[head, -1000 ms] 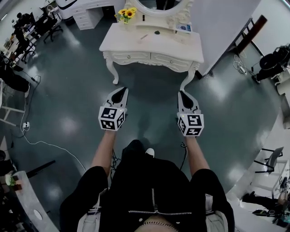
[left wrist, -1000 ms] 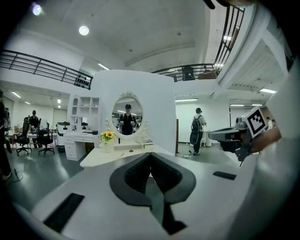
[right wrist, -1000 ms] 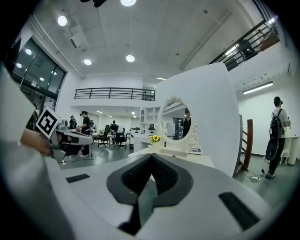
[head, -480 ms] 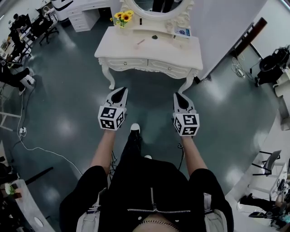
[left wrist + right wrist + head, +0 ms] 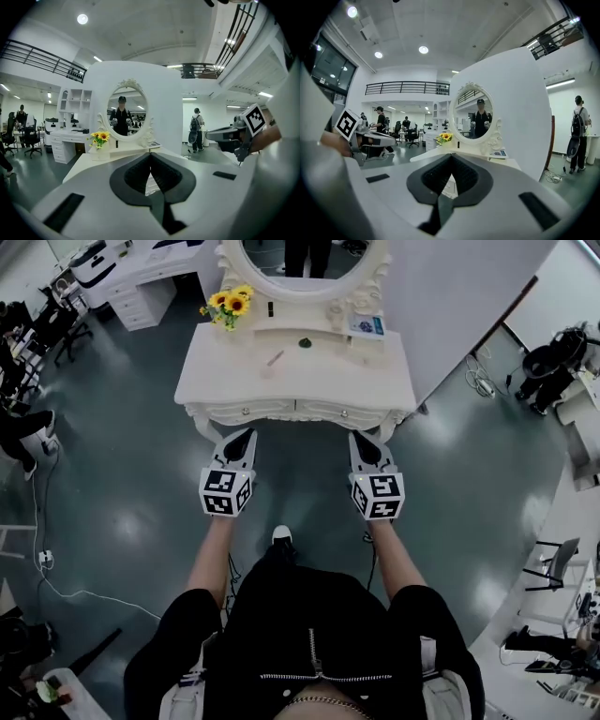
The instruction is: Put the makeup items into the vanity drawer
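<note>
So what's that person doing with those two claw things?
A person holds a left gripper and a right gripper, both shut and empty, pointed at a white vanity table. Its drawers are closed. A pinkish stick and a small dark item lie on top, near the sunflowers. Nothing has been picked up yet.

White vanity counter [image 5: 319,381]: sunflower vase [image 5: 230,304] back-left, slim stick [image 5: 275,358] approx. mid, small dark round item [image 5: 303,342] just behind it, blue-print box [image 5: 367,325] back-right.
</note>
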The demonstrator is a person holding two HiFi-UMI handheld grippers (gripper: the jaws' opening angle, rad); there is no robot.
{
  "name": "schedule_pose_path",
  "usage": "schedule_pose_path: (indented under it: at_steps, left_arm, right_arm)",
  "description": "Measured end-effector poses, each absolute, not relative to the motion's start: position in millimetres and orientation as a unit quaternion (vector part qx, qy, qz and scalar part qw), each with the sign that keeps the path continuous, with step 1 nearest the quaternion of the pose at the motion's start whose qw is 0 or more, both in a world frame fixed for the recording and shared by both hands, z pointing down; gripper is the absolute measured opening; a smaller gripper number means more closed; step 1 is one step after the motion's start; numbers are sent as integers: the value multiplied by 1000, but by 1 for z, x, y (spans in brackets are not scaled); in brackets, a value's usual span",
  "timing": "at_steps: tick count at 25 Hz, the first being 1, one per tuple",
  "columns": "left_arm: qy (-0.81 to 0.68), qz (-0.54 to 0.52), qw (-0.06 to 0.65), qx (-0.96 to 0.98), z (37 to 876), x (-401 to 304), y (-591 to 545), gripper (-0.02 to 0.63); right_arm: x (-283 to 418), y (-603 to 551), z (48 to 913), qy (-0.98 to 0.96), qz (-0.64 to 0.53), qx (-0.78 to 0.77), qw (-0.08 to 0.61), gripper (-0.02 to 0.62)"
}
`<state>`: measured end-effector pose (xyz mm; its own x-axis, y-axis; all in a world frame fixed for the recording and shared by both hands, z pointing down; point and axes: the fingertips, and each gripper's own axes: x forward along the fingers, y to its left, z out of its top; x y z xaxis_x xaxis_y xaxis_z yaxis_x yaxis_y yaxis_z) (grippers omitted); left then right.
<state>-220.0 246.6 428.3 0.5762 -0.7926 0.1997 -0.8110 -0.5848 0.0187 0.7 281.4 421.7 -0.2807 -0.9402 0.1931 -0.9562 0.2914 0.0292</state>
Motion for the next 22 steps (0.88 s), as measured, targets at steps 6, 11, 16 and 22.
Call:
schedule_pose_path:
  at_steps: [6, 11, 16, 22]
  left_arm:
    - [-438, 82, 44, 894, 425, -230, 165, 21]
    - [-431, 80, 42, 898, 424, -227, 117, 21]
    - [-430, 87, 40, 898, 433, -217, 71, 21]
    - [-432, 95, 48, 895, 446, -196, 6, 21]
  right_arm:
    - [-10, 207, 412, -788, 33, 609, 83, 6]
    - [-11, 170, 410, -783, 30, 617, 81, 6]
    - [0, 127, 418, -780, 31, 619, 88, 6]
    - [19, 57, 429, -784, 35, 614, 86, 6]
